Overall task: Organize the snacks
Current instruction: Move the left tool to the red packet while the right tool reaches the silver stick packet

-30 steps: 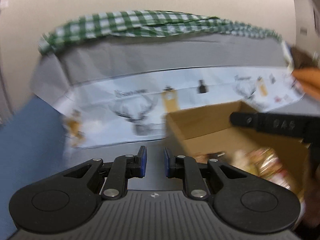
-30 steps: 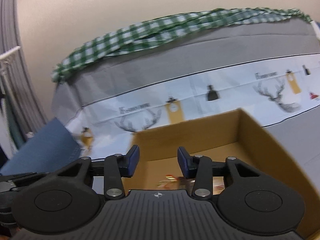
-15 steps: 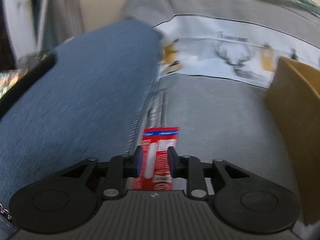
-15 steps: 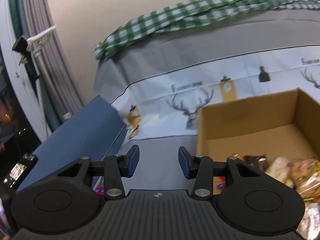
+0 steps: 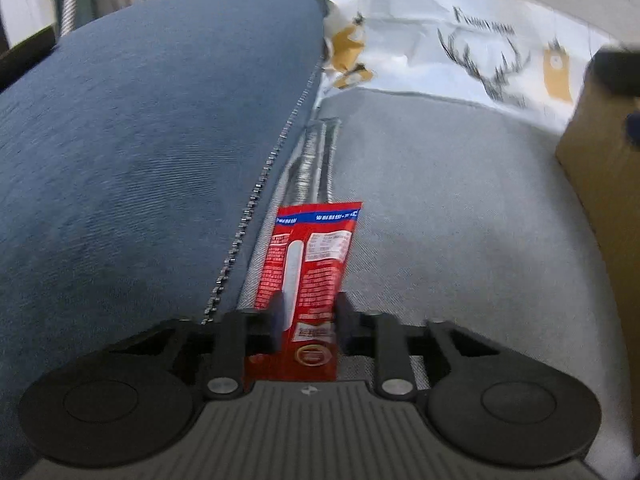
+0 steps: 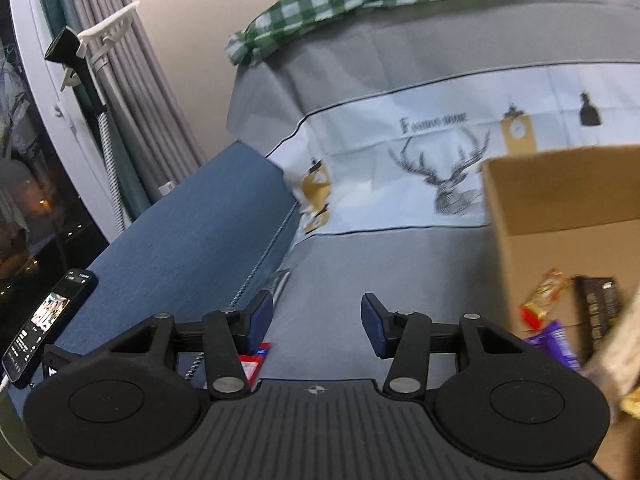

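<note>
I am bringing the left gripper point(image 5: 308, 312) down over a red snack packet point(image 5: 310, 264) that is lying flat on the grey sofa seat point(image 5: 440, 220), right beside the zipped edge of a blue cushion point(image 5: 140, 140). Its jaws are closing with the packet between them, the two fingers standing at either side of the wrapper, and I cannot tell whether the pads are pressing it yet. A silver strip point(image 5: 316, 156) is lying on the seat just beyond the packet's far end.

I am holding the right gripper point(image 6: 318, 318) above the same grey seat with its jaws opening and nothing between them. A corner of the red packet is showing below its left finger point(image 6: 260, 316). To its right, a cardboard box point(image 6: 560, 200) is sitting on the seat with several wrapped snacks point(image 6: 552, 312) inside. A deer-print cloth point(image 6: 440, 152) is hanging down the sofa back, with a green checked cloth point(image 6: 360, 0) bunched on top. A phone point(image 6: 44, 320) with a lit screen is lying at the cushion's far left edge.
</note>
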{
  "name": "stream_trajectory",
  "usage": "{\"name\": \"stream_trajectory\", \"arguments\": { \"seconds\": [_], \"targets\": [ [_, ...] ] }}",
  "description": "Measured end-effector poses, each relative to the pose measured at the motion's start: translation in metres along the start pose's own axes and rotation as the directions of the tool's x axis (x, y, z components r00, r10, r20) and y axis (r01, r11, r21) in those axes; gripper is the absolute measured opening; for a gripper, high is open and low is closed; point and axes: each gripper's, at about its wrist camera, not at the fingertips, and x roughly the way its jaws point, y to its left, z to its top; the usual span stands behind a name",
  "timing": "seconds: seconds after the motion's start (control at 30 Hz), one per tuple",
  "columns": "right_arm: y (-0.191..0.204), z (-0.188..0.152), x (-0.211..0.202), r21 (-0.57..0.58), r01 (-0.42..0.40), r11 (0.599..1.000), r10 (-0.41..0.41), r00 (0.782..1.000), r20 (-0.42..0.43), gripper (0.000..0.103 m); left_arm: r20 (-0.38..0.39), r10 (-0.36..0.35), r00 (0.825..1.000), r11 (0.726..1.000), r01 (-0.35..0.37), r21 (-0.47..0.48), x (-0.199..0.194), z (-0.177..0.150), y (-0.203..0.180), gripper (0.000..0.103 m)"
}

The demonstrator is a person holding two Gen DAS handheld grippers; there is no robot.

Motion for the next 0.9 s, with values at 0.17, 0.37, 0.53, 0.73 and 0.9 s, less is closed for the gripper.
{"name": "stream_trajectory", "arguments": {
  "seconds": [0.17,0.37,0.53,0.73,0.9],
  "targets": [
    [0.017,-0.004,0.043,0.024,-0.057,0.998,0.058,0.997,-0.047,0.051,-0.019,-0.089,0.996,0.995,0.089,-0.044,-0.031,-0.010,0.012,0.005],
    [0.034,-0.005,0.115,-0.001,-0.079,0.997,0.078,0.987,-0.143,0.047,-0.088,-0.202,0.975,0.978,0.196,-0.067,-0.038,-0.024,0.021,0.005],
    [0.037,-0.023,0.177,0.006,-0.066,0.998,0.065,0.963,-0.261,0.040,-0.082,-0.214,0.973,0.976,0.209,-0.058,-0.033,-0.024,0.018,0.005],
    [0.058,-0.026,0.203,-0.085,-0.136,0.987,0.105,0.948,-0.300,0.039,-0.066,-0.219,0.973,0.975,0.216,-0.057,-0.033,-0.026,0.015,0.005],
    [0.069,-0.030,0.202,-0.189,-0.124,0.974,0.062,0.951,-0.302,0.008,-0.061,-0.220,0.974,0.975,0.217,-0.057,-0.035,-0.027,0.013,0.005]
  ]
}}
